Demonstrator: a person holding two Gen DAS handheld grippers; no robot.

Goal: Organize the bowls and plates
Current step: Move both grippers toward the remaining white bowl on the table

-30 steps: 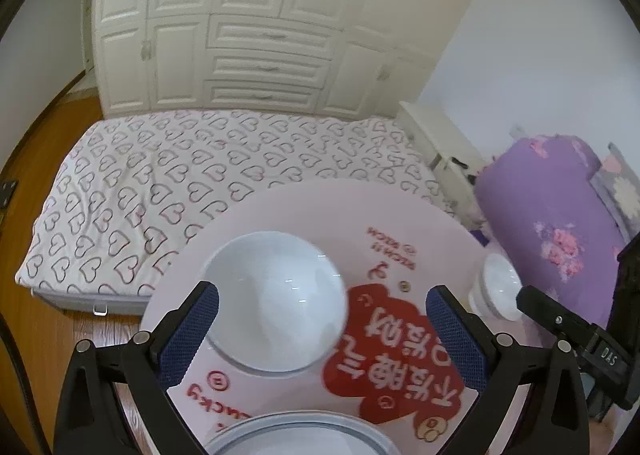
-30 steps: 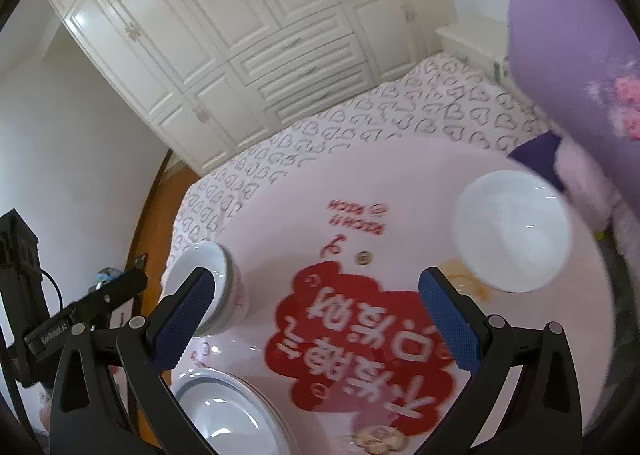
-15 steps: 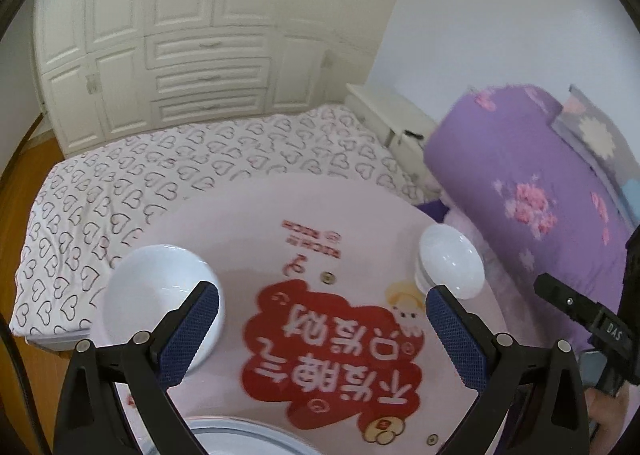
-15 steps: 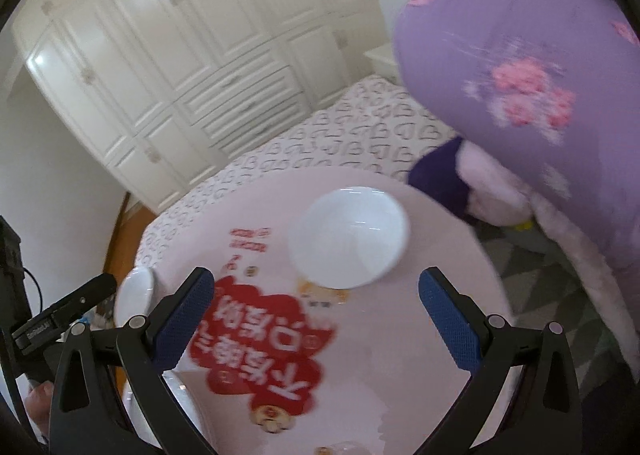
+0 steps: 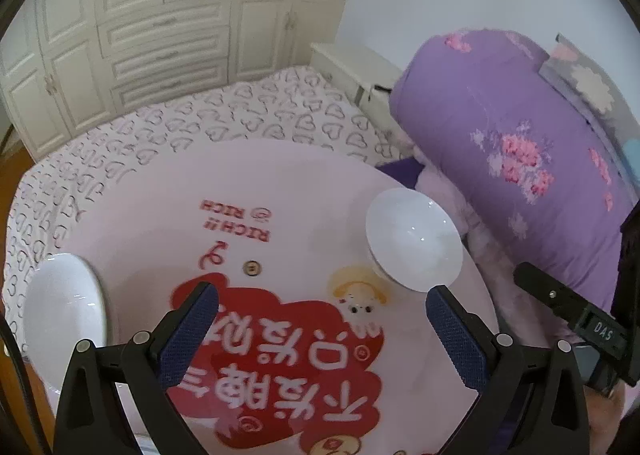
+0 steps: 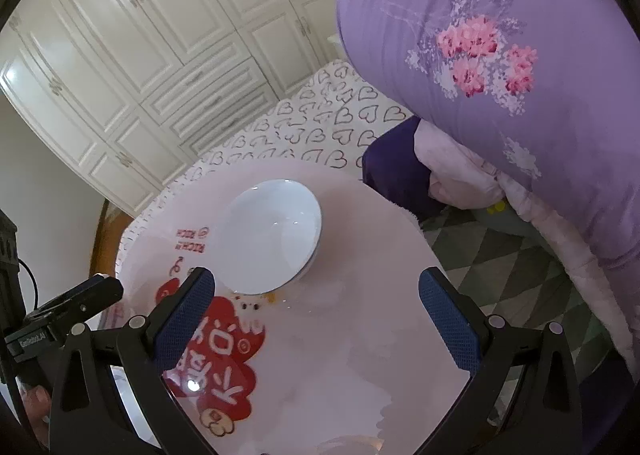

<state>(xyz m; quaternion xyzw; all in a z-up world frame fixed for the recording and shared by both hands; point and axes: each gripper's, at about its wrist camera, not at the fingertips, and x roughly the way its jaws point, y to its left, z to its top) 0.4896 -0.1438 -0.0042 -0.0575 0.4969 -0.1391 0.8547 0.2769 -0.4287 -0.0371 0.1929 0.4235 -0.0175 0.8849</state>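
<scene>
Left wrist view, items on the desk [image 5: 160, 207]:
1. Bowl [image 5: 414, 241], white, glazed, upright at the desk's right side, near the edge.
2. Second bowl [image 5: 64, 315], white, at the left edge, partly cut off.
3. My left gripper [image 5: 320, 329]: jaws wide apart, empty, above the red print.

Right wrist view:
4. Same first bowl [image 6: 272, 241], ahead and left of centre.
5. My right gripper [image 6: 316, 319]: jaws wide apart, empty, short of the bowl.

Handling, as I judge it: stiff ceramic, slick, breakable, moderate weight. Pinch the near rim, one pad inside and one outside; lift level.
</scene>
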